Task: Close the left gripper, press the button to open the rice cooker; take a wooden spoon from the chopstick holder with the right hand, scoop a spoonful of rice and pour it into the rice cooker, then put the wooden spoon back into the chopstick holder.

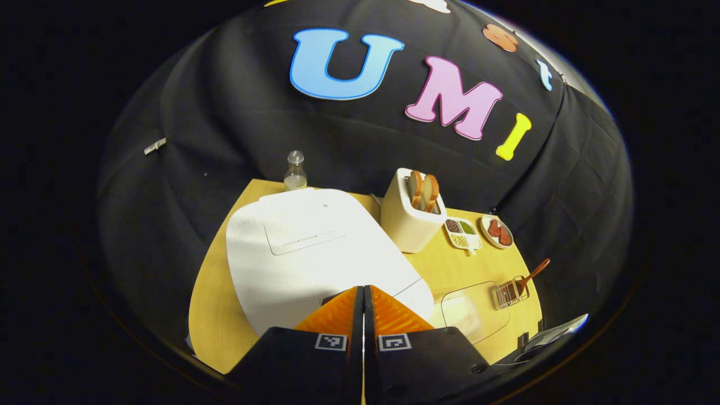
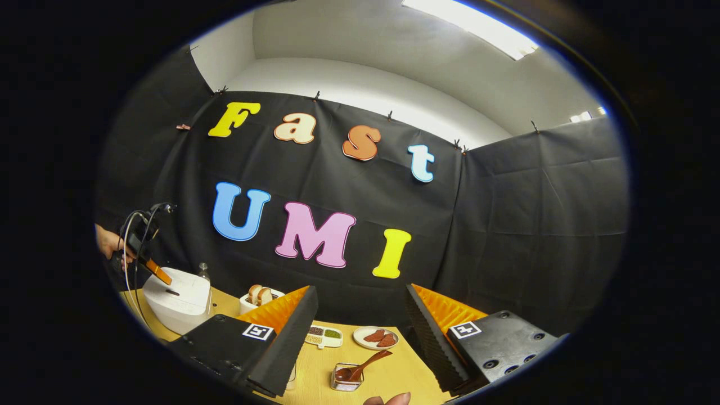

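- Left claw (image 1: pixel 363 298): fingers pressed together, tips right over the front edge of the cooker (image 1: pixel 315 253) — whether they touch the button cannot be told.
- In the right gripper view the left claw (image 2: pixel 159 272) slants down onto the cooker (image 2: pixel 179 299), held by a hand (image 2: pixel 107 243).
- Cooker lid is down; it sits at the left of the tabletop (image 1: pixel 450 270).
- Right claw (image 2: pixel 360 315): fingers spread wide, holding nothing, hanging above the tabletop (image 2: pixel 394 371).
- Spoon (image 2: pixel 363 365) leans in the holder (image 2: pixel 346 378), just below the gap between the right fingers.
- Left gripper view — spoon (image 1: pixel 531 275) in holder (image 1: pixel 509 293), with the rice container (image 1: pixel 472 312) beside it.
- Toaster (image 1: pixel 410 216) stands behind the cooker's right side.
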A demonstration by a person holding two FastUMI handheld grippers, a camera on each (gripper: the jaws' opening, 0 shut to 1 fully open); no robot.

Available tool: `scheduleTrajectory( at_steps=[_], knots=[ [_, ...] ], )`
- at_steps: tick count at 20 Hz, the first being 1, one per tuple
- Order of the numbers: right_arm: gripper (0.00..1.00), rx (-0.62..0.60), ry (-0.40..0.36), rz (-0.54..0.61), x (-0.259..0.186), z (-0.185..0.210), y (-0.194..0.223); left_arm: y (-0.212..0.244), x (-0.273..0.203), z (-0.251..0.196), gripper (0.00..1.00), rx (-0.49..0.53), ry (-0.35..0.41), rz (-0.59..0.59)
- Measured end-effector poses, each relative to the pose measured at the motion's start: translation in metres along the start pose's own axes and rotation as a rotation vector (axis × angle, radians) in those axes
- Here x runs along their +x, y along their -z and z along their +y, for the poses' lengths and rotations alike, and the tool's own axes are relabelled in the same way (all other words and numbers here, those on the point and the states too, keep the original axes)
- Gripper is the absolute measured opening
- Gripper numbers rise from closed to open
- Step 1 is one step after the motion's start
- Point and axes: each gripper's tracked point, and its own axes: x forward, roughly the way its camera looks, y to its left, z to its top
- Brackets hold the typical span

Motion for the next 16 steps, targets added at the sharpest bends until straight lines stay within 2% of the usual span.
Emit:
scheduleTrajectory(
  at_steps=[3,6,9,12,14,16],
  knots=[
    [0.97,-0.002,0.004,0.001,0.001,-0.001,0.000,0.010,0.014,0.012,0.07,-0.052,-0.019,0.071],
    [0.98,-0.011,0.012,0.006,0.000,-0.006,0.003,0.014,0.025,0.015,0.06,-0.091,-0.021,0.086],
    [0.98,-0.010,0.017,0.015,0.000,-0.009,0.005,0.012,0.027,0.015,0.06,-0.072,-0.030,0.086],
    [0.97,-0.006,0.025,0.015,0.000,-0.011,0.007,0.021,0.033,0.017,0.07,-0.033,-0.047,0.144],
    [0.98,-0.003,0.023,0.022,0.000,-0.010,0.009,0.019,0.031,0.016,0.07,-0.015,-0.056,0.138],
    [0.98,-0.009,0.025,0.014,-0.003,-0.013,0.006,0.005,0.023,0.014,0.07,0.009,-0.064,0.083]
  ],
)
